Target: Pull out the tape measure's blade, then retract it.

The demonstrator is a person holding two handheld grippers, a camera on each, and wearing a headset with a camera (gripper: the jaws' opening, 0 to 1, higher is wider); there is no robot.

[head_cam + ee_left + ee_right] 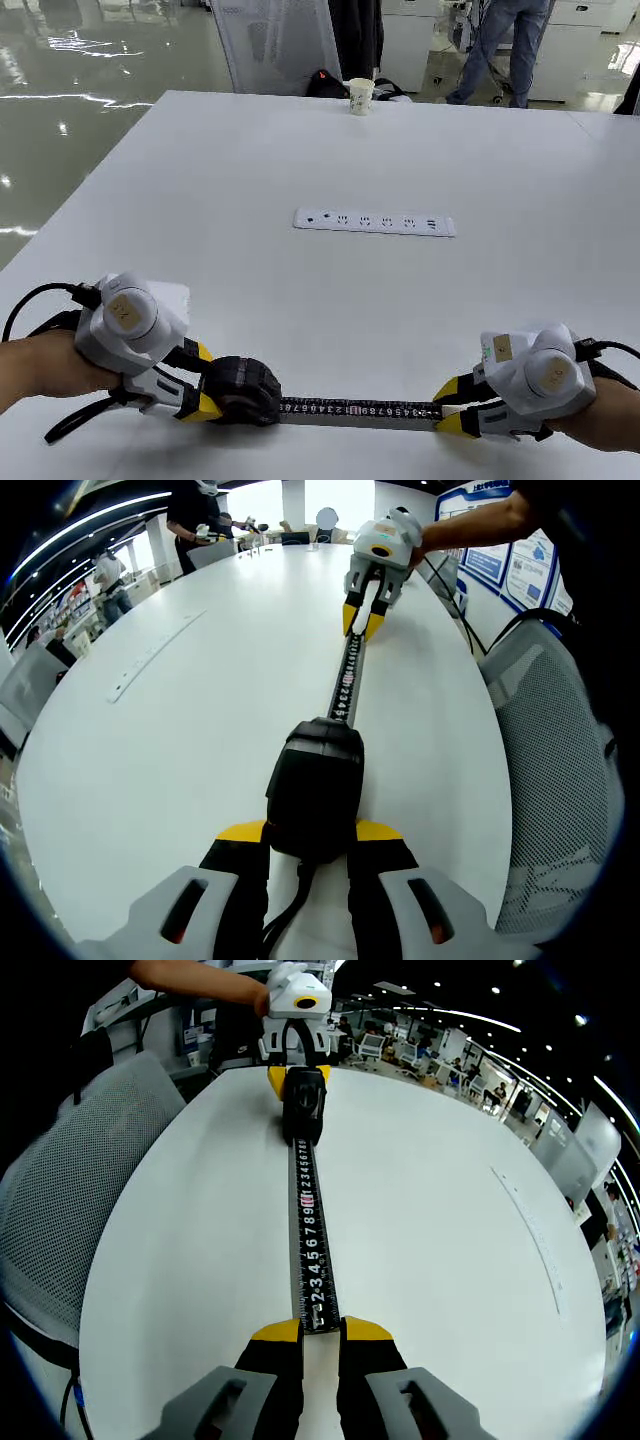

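**A:** The left gripper (310,832) is clenched around the black tape measure (315,780), at the near edge of the white table (300,310).

**B:** And the right gripper (320,1332) pinches the end of the blade (311,1240), which lies flat between them. That gripper's view shows the numerals clearly.

**A:** The head view adds a power strip (374,222) and a paper cup (361,96) farther back.

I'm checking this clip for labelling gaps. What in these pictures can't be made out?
- Tip of the blade: right gripper view, pinched between the right tongs.
- Rear of the tape measure case: left gripper view, covered by the left tongs gripping it.
- Print on the paper cup: head view, too small.
- Numbers on the blade near the case: right gripper view, too small to read.
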